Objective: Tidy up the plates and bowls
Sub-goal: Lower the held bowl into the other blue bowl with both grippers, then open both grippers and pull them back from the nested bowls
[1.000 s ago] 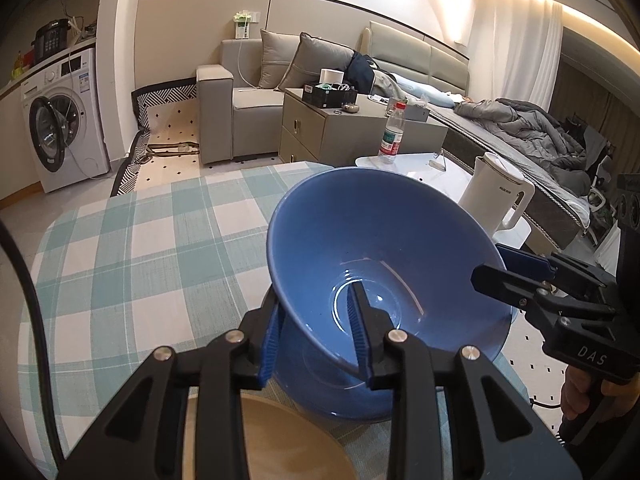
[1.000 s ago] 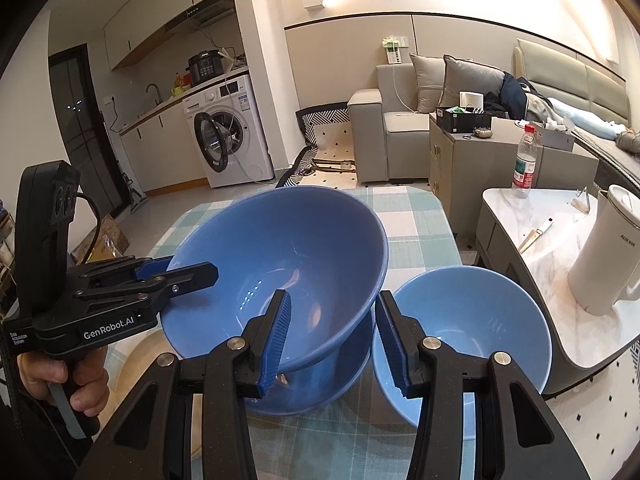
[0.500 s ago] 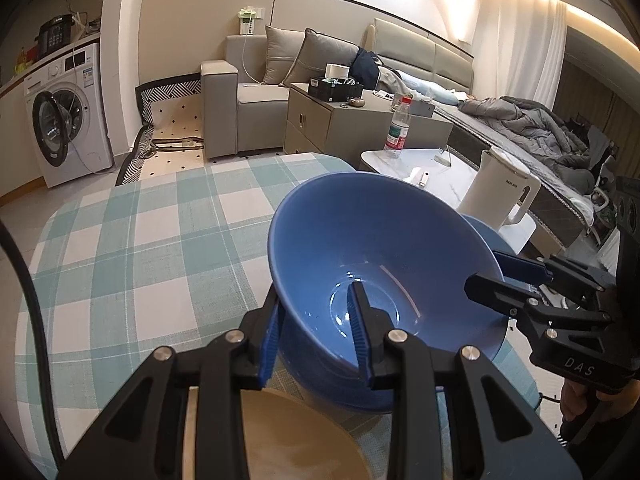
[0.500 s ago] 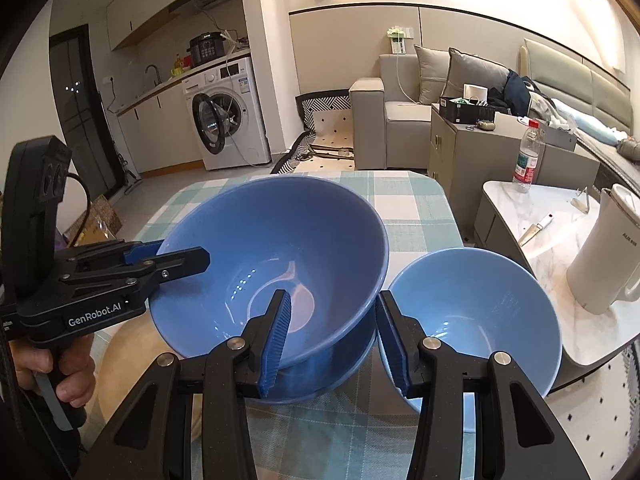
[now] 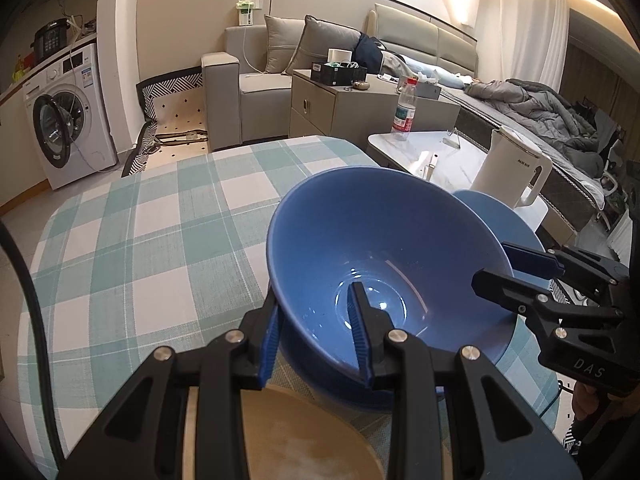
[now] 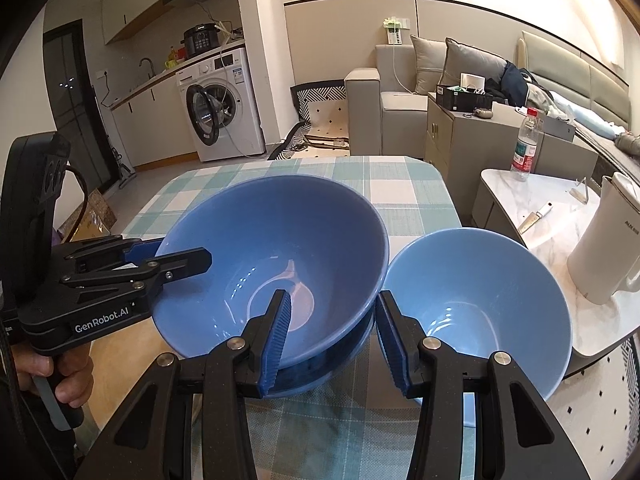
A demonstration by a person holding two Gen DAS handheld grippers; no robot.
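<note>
Our left hand-held gripper [image 5: 314,330] and right hand-held gripper [image 6: 332,334] both pinch the big bowl's [image 6: 280,248] rim, low over the table [image 5: 140,240], with a small bowl [image 6: 480,288] just right.

The big bowl [image 6: 276,256] is deep blue, the small bowl [image 6: 480,292] paler blue. The desk [image 5: 140,240] cloth is teal-and-white check. The plate [image 5: 304,436] is tan, the kettle [image 6: 608,240] white, both grippers black.
</note>
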